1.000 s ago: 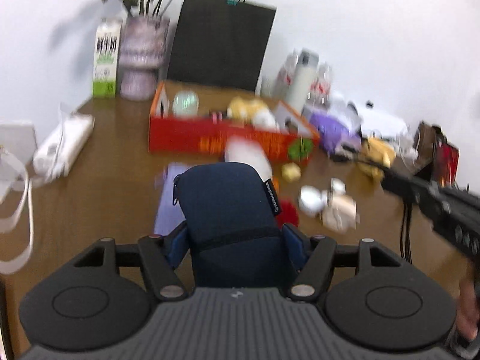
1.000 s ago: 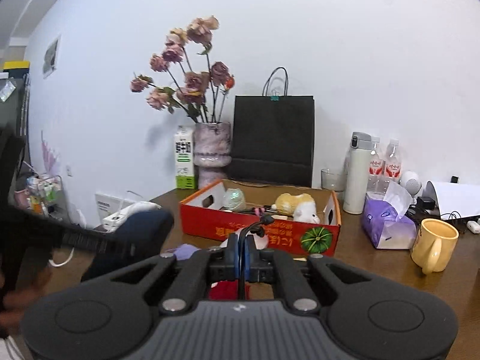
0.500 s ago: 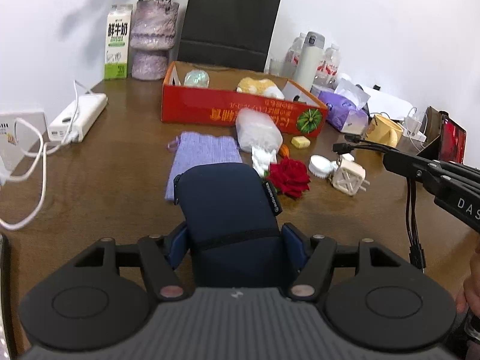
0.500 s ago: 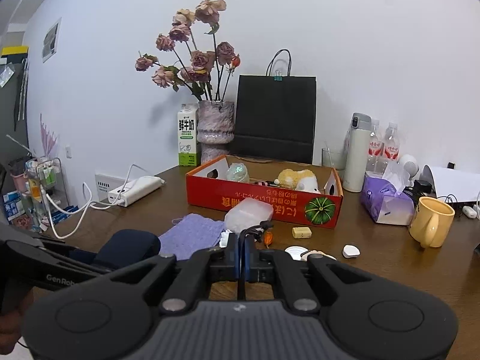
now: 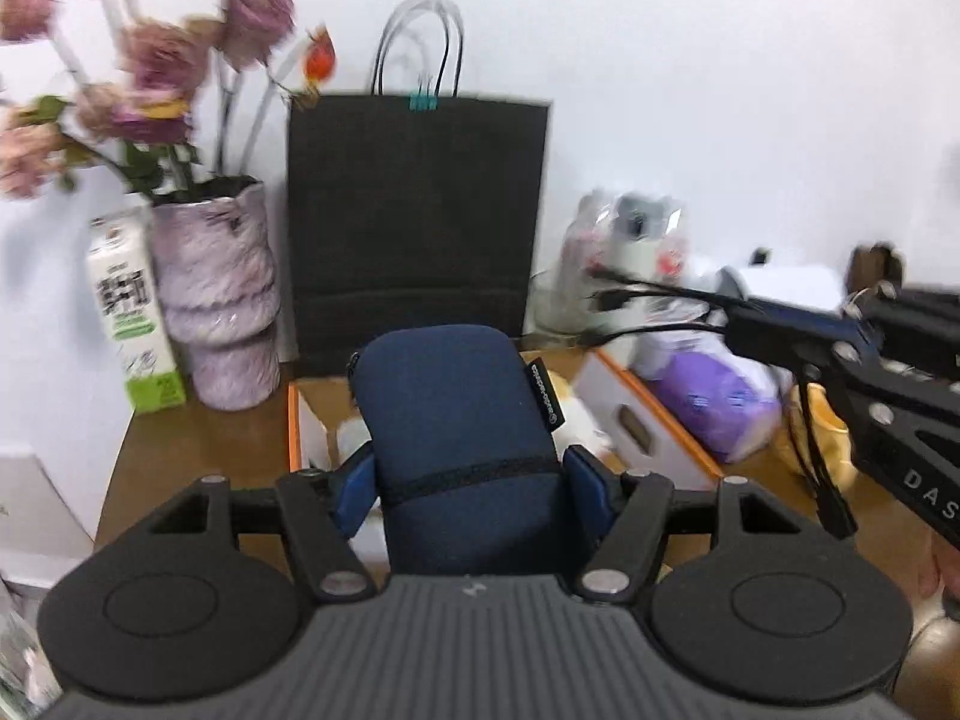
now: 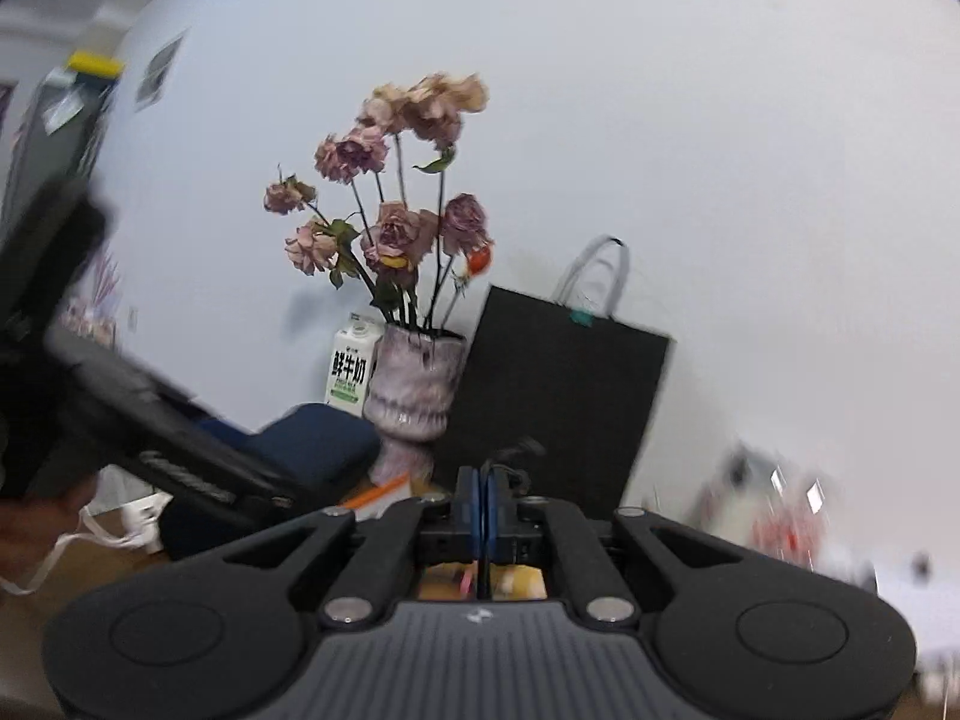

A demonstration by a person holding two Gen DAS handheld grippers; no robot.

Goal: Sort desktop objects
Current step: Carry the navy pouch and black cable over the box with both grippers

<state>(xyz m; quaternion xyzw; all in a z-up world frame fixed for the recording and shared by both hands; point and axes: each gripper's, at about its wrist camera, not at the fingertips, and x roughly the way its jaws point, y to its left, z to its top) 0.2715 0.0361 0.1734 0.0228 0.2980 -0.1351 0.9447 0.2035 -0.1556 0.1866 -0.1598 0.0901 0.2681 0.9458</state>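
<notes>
My left gripper (image 5: 468,480) is shut on a navy blue pouch (image 5: 462,420), blue pads pressing both its sides. It holds the pouch in the air over the near end of the orange-rimmed box (image 5: 636,414). The pouch hides most of the box's inside. The right wrist view has the same pouch (image 6: 318,444) at its left. My right gripper (image 6: 483,501) is shut on a thin black cable (image 6: 510,456), whose plug end sticks out past the pads. From the left wrist view that cable (image 5: 648,291) reaches in from the right, above the box.
At the back of the wooden table stand a pale vase of dried roses (image 5: 216,300), a milk carton (image 5: 135,336) and a black paper bag (image 5: 414,228). Right of the box sit a purple tissue pack (image 5: 714,396), a yellow mug (image 5: 822,438) and blurred bottles (image 5: 630,240).
Both grippers rose and moved forward toward the back of the table, each keeping its grip. The red rose, purple cloth and small items on the table have dropped out of view.
</notes>
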